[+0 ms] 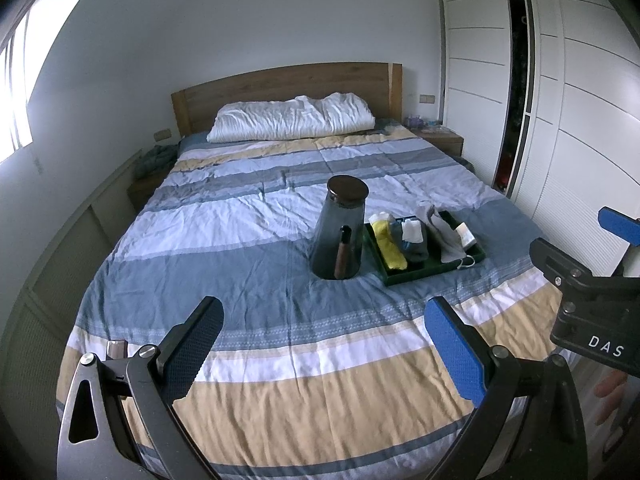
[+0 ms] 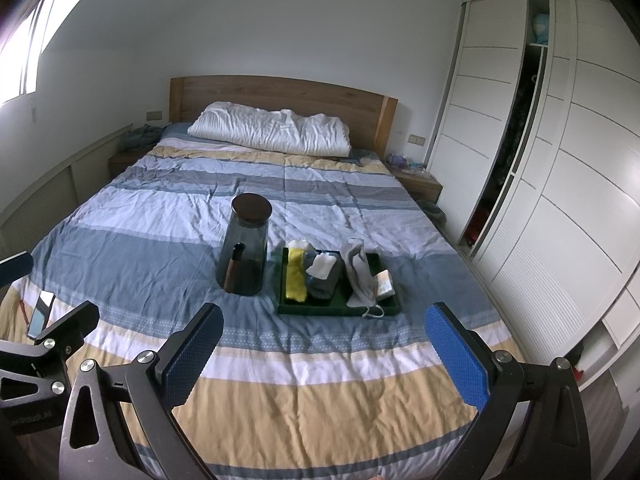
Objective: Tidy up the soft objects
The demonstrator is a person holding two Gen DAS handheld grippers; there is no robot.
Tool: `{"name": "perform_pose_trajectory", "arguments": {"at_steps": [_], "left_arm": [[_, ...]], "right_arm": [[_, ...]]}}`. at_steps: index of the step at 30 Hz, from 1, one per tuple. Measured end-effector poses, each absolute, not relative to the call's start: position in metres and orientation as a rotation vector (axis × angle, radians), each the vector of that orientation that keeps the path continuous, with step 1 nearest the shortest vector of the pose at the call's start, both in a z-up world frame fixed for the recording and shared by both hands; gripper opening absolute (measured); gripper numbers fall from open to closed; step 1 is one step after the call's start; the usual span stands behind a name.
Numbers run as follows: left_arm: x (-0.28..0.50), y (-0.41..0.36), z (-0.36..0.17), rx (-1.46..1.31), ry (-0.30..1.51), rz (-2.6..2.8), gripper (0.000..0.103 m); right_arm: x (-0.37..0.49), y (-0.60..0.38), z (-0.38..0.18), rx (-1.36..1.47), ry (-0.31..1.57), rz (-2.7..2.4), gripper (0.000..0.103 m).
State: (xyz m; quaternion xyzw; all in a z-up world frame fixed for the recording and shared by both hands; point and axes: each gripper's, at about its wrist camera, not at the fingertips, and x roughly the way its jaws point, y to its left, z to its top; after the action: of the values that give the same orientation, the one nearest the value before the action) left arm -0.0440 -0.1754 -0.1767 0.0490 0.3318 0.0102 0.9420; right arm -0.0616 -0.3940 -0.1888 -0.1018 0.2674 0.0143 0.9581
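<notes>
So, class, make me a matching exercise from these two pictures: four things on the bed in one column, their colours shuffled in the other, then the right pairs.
Things:
1. pillow
2. tray
3. jar
4. folded cloth

Colours:
A. yellow
B. smoky grey glass, dark lid
C. white
D. dark green

Pairs: 1-C, 2-D, 3-B, 4-A

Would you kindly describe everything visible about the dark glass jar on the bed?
The dark glass jar is a tall, smoky grey vessel, wider at its base, closed by a round brown lid. It stands upright on the striped bedcover, just left of the green tray. A slim brown cylinder shows against its lower front.
</notes>
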Motion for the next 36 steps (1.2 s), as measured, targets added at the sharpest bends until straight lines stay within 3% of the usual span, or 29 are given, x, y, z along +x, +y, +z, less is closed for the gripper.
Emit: {"name": "perform_pose_trajectory", "arguments": {"at_steps": [36], "left_arm": [[-0.049, -0.183, -0.174, 0.106, 0.668, 0.013, 0.099]], "right_arm": [[-0.070, -0.394, -0.189, -0.197, 0.542, 0.025, 0.103]]}}
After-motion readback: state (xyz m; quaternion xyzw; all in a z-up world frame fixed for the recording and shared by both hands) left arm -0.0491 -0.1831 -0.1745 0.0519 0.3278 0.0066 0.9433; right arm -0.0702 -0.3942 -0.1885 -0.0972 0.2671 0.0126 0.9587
